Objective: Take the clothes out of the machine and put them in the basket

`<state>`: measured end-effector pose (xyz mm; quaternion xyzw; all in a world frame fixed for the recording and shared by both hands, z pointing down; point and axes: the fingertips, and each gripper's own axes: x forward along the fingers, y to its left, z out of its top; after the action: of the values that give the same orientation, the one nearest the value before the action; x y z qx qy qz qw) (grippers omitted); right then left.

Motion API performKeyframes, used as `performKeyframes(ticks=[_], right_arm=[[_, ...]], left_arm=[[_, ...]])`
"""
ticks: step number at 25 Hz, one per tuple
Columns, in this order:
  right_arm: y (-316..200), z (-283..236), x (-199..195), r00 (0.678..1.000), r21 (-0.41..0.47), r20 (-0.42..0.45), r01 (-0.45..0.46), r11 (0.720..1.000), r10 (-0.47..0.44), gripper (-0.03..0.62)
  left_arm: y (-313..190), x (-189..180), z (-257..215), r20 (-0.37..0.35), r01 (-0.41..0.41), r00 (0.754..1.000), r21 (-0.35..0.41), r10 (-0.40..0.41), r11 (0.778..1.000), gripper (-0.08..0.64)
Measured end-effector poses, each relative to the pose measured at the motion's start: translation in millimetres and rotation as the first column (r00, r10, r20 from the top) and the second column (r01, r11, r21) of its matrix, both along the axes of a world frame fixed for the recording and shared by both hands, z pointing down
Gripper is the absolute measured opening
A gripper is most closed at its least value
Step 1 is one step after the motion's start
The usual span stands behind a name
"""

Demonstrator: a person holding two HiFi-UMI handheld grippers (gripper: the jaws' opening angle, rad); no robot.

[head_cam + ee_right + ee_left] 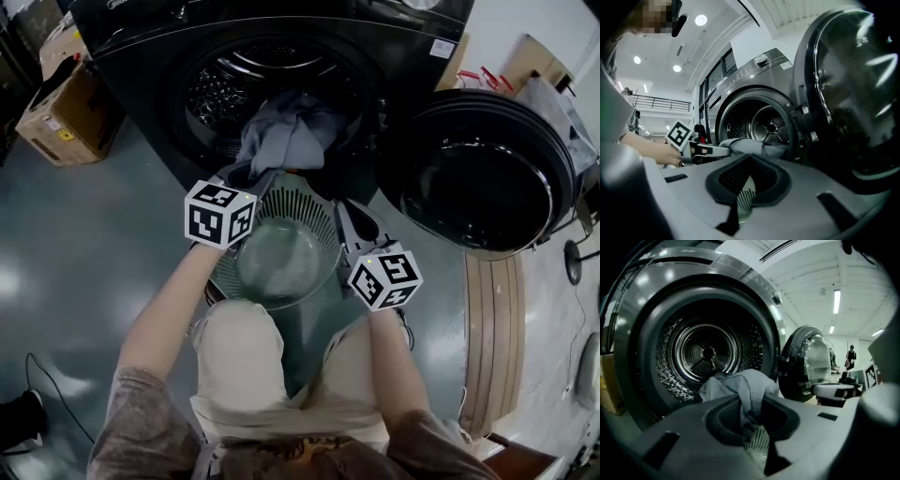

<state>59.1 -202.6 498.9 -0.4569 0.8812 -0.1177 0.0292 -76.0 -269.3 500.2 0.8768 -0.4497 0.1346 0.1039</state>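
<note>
A grey garment (291, 136) hangs out of the dark washing machine's round opening (225, 89), over a pale green slatted basket (319, 211) on the floor below. My left gripper (258, 178) is shut on the garment's lower edge; in the left gripper view the cloth (745, 385) runs down between the pads, with the left gripper (749, 416) pinching it. My right gripper (345, 208) hovers over the basket's right rim, shut with nothing in it. The right gripper view shows the right gripper (750, 161), the garment (750, 146) at the door sill and basket slats (746, 199) below.
The machine's round door (483, 173) stands swung open to the right, close by my right gripper. A cardboard box (66, 112) sits at the left of the machine. The person's knees are just behind the basket. A curved wooden piece (492, 328) lies at the right.
</note>
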Motion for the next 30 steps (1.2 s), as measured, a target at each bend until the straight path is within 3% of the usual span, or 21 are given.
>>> performKeyframes(ticks=[7,14,19,30], right_arm=[[0,0,-3,1.0,0.005,-0.001,0.016,1.0,-0.016,-0.003],[3,-3,-6,1.0,0.005,0.0,0.018,1.0,-0.018,-0.003],[10,-10,-4,1.0,0.026,-0.015,0.017,1.0,-0.016,-0.003],[21,-19,0,1.0,0.042,-0.023,0.01,0.999,-0.009,-0.003]], left_arm=[[65,-3,-22,0.061,-0.047,0.997,0.03,0.046,0.998,0.071],[89,3,-24,0.047,-0.08,0.996,0.0,0.08,0.997,0.082],[81,6,-16,0.049,-0.059,0.997,0.01,0.058,0.998,0.255],[1,22,11,0.084,-0.03,0.996,0.039,0.027,0.999,0.339]])
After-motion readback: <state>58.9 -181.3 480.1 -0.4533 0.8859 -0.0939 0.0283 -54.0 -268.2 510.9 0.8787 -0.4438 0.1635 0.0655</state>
